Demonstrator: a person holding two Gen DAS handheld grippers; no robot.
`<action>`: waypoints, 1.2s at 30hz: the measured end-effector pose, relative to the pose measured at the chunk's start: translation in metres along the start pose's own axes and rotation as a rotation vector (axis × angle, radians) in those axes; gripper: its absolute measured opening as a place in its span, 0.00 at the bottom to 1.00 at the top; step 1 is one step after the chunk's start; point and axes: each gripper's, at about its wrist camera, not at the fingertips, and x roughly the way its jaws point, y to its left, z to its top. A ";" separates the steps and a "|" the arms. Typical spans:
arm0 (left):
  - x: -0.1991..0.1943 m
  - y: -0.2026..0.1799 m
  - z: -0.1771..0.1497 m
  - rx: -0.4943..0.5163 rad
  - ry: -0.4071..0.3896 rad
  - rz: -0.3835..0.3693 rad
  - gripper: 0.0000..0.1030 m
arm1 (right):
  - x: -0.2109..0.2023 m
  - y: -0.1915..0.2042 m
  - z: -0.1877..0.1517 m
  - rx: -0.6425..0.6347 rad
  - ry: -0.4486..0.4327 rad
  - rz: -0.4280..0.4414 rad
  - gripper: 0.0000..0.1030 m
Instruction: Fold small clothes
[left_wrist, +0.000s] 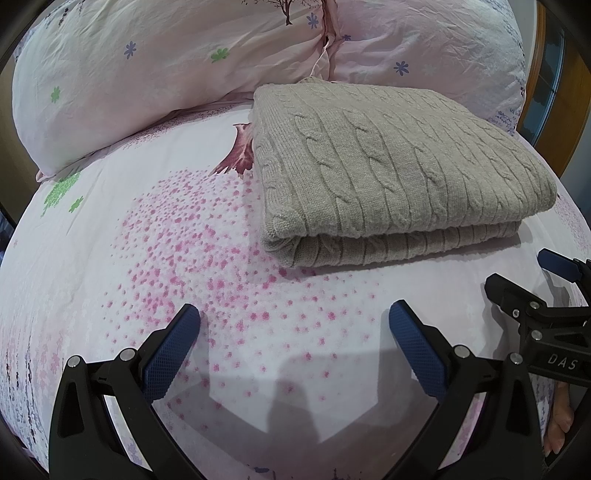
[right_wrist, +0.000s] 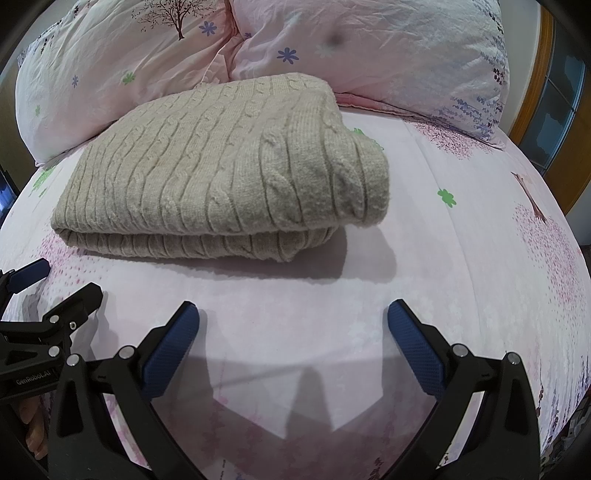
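I see the bed sheet (left_wrist: 110, 258) spread under everything, pillows (left_wrist: 147, 74) at the far end. The folded sweater (left_wrist: 388, 166) lies ahead, between both tools, its long axis running across my view, its fold edge facing me. My left gripper (left_wrist: 293, 321) and right gripper (right_wrist: 293, 321) hover side by side, spread wide, holding nothing. Neither looks clearly nearer, though fisheye distortion makes that uncertain.

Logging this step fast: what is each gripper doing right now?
Left gripper: open, holding nothing, short of the folded sweater.
Right gripper: open, holding nothing.
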 end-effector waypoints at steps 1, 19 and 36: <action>0.000 0.000 0.000 0.000 0.000 0.000 0.99 | 0.000 0.000 0.000 0.000 0.000 0.000 0.98; 0.000 0.000 0.000 0.000 0.000 0.000 0.99 | 0.000 0.000 0.000 0.000 0.000 0.000 0.98; 0.000 -0.001 0.001 0.000 0.010 0.000 0.99 | 0.000 -0.001 0.000 0.000 0.000 0.000 0.98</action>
